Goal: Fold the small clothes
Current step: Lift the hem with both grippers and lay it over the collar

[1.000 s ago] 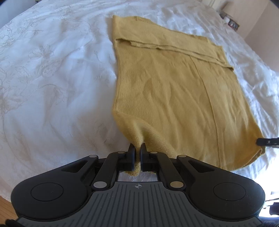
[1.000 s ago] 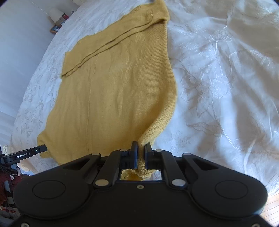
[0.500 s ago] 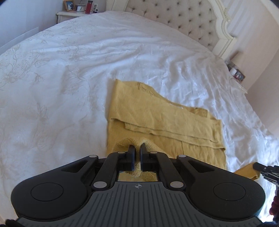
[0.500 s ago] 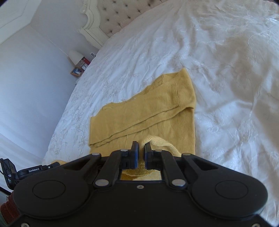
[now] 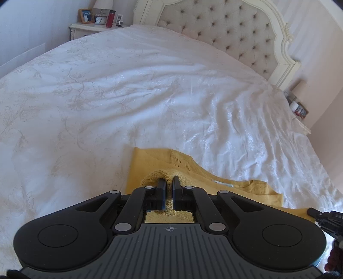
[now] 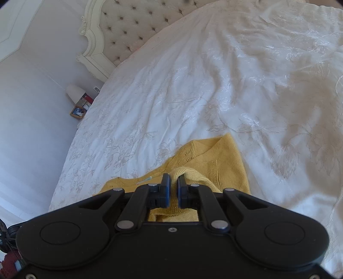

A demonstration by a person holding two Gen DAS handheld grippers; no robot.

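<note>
Yellow sweater [image 5: 150, 163] lower part hidden behind left gripper [image 5: 169, 188] body — nightstand items [image 5: 100, 17] too small.

Right gripper [image 6: 173, 179] jaws apparently pinch yellow sweater [image 6: 223, 163] hem.

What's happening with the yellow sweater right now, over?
Left gripper shut on yellow sweater. Right gripper shut on it too. Hem carried up over the collar end. White bedspread ahead, nothing blocking.

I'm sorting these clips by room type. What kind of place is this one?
Most likely a home bedroom. A yellow sweater lies on a bed with a white embroidered cover, backed by a tufted headboard, with a nightstand holding a framed photo beside it.
</note>
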